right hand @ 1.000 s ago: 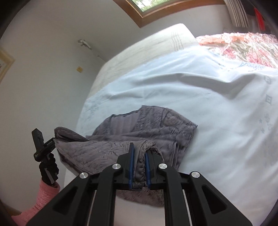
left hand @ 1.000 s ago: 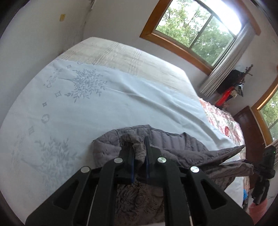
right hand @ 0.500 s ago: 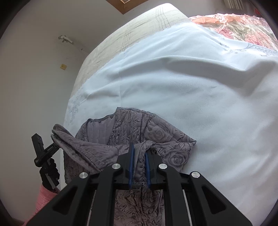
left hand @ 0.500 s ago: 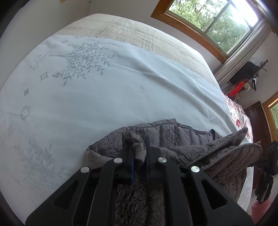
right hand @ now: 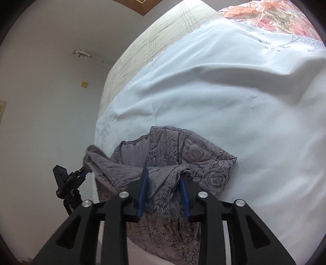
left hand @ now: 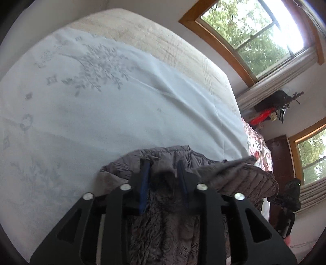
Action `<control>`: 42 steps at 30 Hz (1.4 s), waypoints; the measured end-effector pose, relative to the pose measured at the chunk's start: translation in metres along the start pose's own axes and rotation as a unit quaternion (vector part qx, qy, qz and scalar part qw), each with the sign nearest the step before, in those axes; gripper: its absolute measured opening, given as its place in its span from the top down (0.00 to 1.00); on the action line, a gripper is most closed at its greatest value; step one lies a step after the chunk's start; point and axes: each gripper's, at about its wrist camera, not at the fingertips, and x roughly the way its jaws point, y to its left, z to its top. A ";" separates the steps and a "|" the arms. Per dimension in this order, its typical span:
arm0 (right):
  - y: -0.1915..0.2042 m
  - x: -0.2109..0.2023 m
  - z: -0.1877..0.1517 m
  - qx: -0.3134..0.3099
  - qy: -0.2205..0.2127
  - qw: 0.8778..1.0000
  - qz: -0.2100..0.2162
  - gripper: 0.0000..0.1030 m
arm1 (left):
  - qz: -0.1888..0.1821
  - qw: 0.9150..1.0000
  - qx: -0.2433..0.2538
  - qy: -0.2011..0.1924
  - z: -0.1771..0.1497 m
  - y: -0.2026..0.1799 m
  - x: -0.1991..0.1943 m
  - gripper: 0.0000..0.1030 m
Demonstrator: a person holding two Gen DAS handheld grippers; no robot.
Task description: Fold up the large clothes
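Grey quilted jacket [right hand: 173, 159] sits half-folded at the near edge of the pale blue sheet [left hand: 101, 114]. Left gripper [left hand: 163, 169] and right gripper [right hand: 164, 179] have just been opening, fabric loose between the pads. Risk: bunched hem snags on withdrawal and undoes the fold.

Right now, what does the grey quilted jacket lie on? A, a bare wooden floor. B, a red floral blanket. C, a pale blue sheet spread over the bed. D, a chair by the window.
C: the grey quilted jacket rests on the pale blue sheet that covers the bed, with the floral blanket lying apart at the far edge.
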 end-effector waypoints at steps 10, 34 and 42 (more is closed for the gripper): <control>0.025 -0.025 -0.016 -0.056 -0.063 0.994 -0.068 0.18 | 0.065 0.996 0.067 0.017 -0.029 -0.007 -0.006 0.64; 0.017 0.055 -0.017 -0.084 -0.042 0.982 -0.162 0.86 | 0.138 0.986 0.083 -0.036 -0.066 -0.008 0.021 0.94; -0.010 0.081 -0.025 -0.066 -0.033 0.982 -0.176 0.84 | 0.171 0.981 0.092 -0.001 -0.076 0.008 0.063 0.89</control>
